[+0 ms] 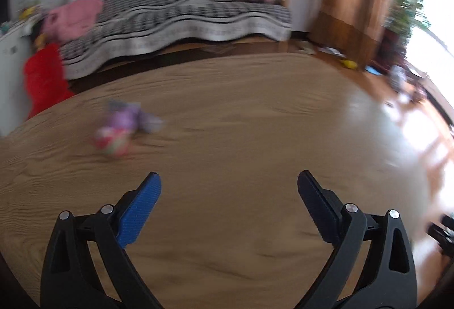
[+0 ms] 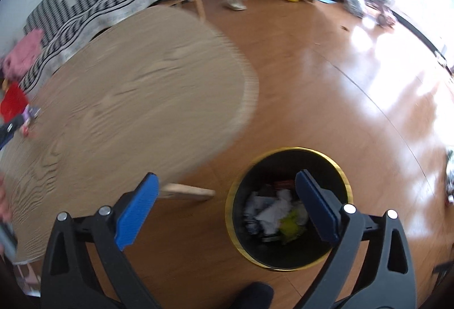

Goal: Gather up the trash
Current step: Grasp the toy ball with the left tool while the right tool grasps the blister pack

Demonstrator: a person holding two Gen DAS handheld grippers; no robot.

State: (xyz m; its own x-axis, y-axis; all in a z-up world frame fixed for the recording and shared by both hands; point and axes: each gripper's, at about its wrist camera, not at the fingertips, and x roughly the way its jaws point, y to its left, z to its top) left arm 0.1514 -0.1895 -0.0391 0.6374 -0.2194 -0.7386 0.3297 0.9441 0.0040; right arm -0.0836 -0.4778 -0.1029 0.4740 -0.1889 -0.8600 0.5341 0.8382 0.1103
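Left wrist view: the left gripper [image 1: 229, 184] hangs over a round wooden worktop [image 1: 227, 116], its blue fingers [image 1: 139, 209] spread wide with nothing between them. Ahead and to the left of the fingers, well apart from them, a blurred purple wrapper [image 1: 132, 117] lies touching a red-and-white crumpled scrap [image 1: 112, 144]. A striped sofa [image 1: 181, 17] stands beyond the worktop.

Right wrist view: the right gripper [image 2: 227, 181] hangs above the floor [image 2: 326, 88], fingers [image 2: 136, 212] spread and empty. A black trash bin [image 2: 289, 156] with a gold rim sits below, partly behind the right-hand finger, holding crumpled paper [image 2: 272, 212] and a yellow-green scrap [image 2: 290, 225]. The worktop lies to the left.
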